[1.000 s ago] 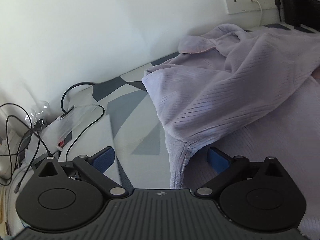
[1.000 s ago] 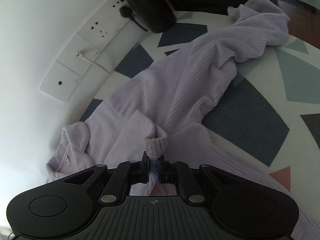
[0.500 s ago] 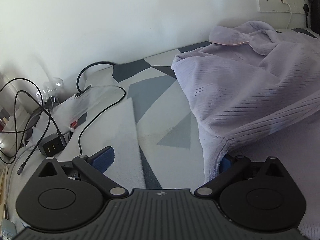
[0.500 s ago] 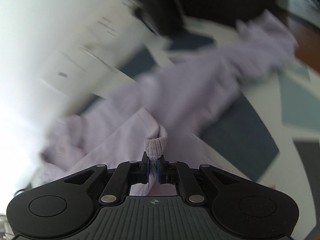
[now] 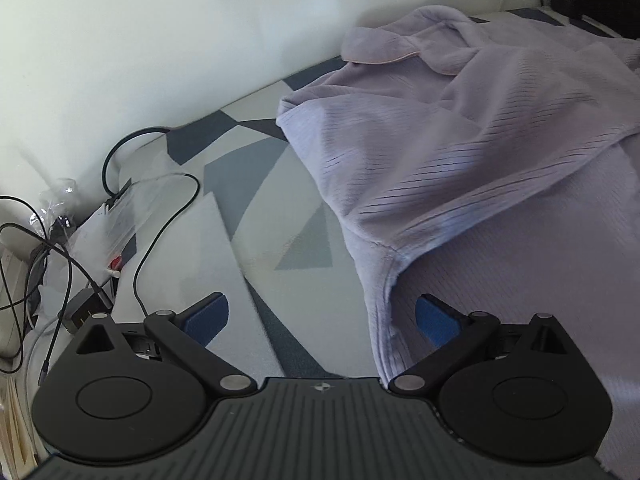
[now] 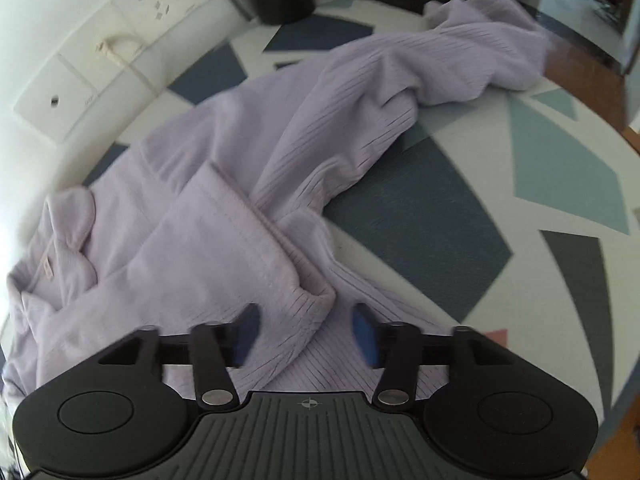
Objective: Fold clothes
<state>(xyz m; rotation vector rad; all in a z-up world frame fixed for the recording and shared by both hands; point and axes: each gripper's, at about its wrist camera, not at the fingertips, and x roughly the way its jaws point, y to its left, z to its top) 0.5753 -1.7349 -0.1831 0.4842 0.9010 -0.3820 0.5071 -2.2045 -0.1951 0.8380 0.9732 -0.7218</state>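
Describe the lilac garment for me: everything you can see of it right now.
The lilac garment is a soft ribbed knit top, collar toward the wall, spread rumpled on the patterned table. One sleeve trails away, bunched at its end. A stitched hem flap lies folded over the body. Its corner sits between the opening jaws of the right gripper, pads clear of it. A side seam edge lies between the open left gripper's fingers, ungripped.

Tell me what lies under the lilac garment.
The lilac garment lies on a patterned cloth of grey, blue and white shapes, seen around its edges. Whatever sits directly beneath the fabric is covered.
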